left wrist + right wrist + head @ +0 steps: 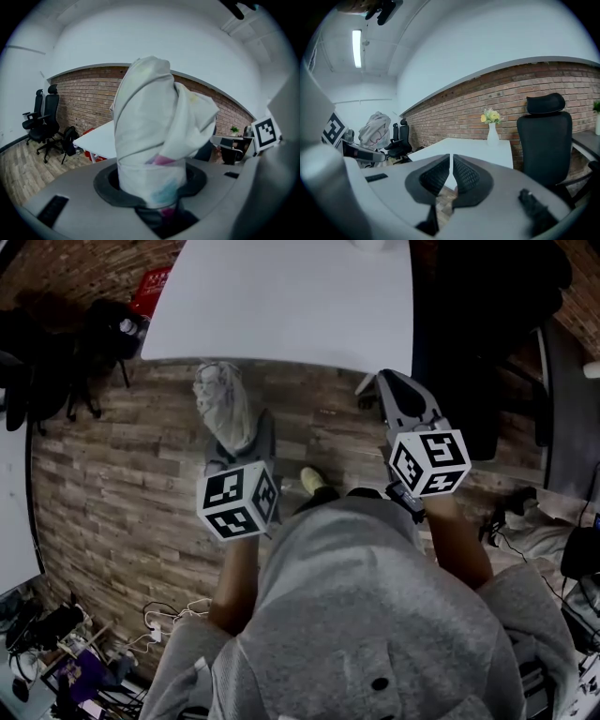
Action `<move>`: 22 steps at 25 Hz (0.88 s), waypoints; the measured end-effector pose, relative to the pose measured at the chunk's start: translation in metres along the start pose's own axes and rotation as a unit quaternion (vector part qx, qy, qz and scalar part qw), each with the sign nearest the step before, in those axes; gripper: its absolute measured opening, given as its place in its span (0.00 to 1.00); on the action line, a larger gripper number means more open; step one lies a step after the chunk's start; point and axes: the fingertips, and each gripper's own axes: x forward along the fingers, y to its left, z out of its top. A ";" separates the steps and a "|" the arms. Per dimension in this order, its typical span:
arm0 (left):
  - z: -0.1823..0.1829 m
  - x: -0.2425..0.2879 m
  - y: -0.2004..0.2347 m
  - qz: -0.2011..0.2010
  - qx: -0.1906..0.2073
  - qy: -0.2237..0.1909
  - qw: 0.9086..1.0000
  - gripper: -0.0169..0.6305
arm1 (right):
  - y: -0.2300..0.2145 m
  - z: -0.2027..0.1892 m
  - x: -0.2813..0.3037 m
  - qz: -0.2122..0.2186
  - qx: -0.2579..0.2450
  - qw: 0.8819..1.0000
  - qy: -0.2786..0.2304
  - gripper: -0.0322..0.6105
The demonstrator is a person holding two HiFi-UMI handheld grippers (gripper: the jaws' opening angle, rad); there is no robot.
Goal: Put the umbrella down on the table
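A folded umbrella [223, 407] in pale, crumpled fabric stands upright between the jaws of my left gripper [239, 444], which is shut on its lower end. In the left gripper view the umbrella [154, 126] fills the middle and hides the gap of the left gripper [152, 190]. It hangs over the wooden floor, just short of the near edge of the white table [281, 296]. My right gripper [401, 395] is shut with nothing in it, also just before the table edge. In the right gripper view the right gripper [451, 161] has its ribbed pads together, and the umbrella [375, 131] shows at the left.
Black office chairs [56, 352] stand left of the table, with a red box [150, 285] behind them. Another black chair [543, 136] stands at the table's right, and a white vase with flowers [492, 127] is on the far end. Cables [159, 624] lie on the floor.
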 end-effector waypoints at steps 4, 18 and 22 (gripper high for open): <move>-0.002 0.008 0.002 -0.006 0.000 0.001 1.000 0.35 | -0.006 -0.005 0.001 -0.009 0.002 1.000 0.002 0.10; 0.001 0.015 0.008 -0.020 0.010 -0.001 1.000 0.35 | -0.006 -0.005 0.002 -0.026 0.004 1.000 -0.009 0.10; 0.002 0.021 0.003 -0.026 0.011 0.002 1.000 0.35 | -0.011 -0.004 0.003 -0.029 0.004 1.000 -0.009 0.10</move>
